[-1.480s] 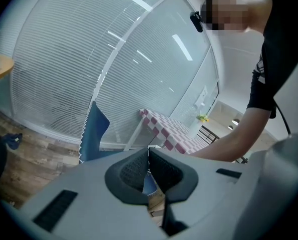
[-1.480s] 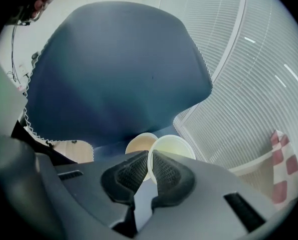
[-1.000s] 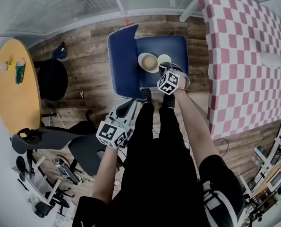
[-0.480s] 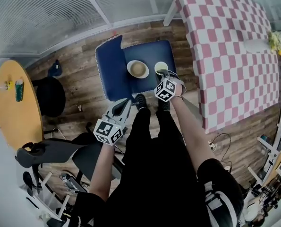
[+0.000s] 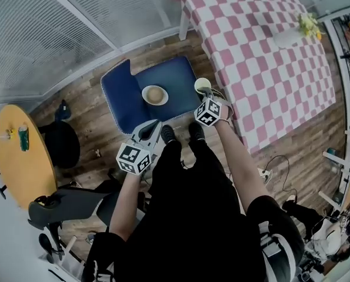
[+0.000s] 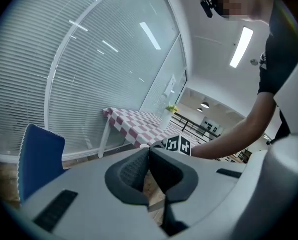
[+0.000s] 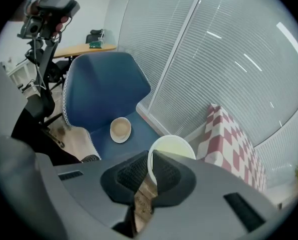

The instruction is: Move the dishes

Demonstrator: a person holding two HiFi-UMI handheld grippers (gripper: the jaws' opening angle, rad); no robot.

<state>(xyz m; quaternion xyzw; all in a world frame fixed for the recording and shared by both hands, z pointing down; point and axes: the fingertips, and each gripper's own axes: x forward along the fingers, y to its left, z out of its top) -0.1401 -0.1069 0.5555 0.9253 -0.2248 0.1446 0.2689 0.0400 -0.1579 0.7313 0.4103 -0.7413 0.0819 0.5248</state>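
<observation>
Currently the right gripper (image 7: 151, 165) is pinching the wall of a small round cream-white cup (image 7: 175, 147). Its dark ribbed jaws are closing on the rim, one inside the cup and the other outside. In the head view this gripper (image 5: 205, 93) is holding the cup (image 5: 202, 85) just past the edge of the dark blue padded chair (image 5: 175, 78). That is the side facing the table with the red-and-white checked cloth (image 5: 263, 46), so the cup is hanging between chair and table.

A wider white round bowl with a tan inside (image 5: 155, 94) is sitting upright near the middle of the chair's seat, apart from the cup. The right gripper view is showing the same bowl (image 7: 120, 129) lying on the seat in front of the chair's (image 7: 103, 89) backrest.

Meanwhile the left gripper (image 5: 152, 128) is hovering just off the chair's near side, close to where the backrest meets the seat. Its jaws (image 6: 149, 159) are pressing together with nothing between them.

A round yellow table (image 5: 13, 151) is standing well away from the chair, on the backrest side.
</observation>
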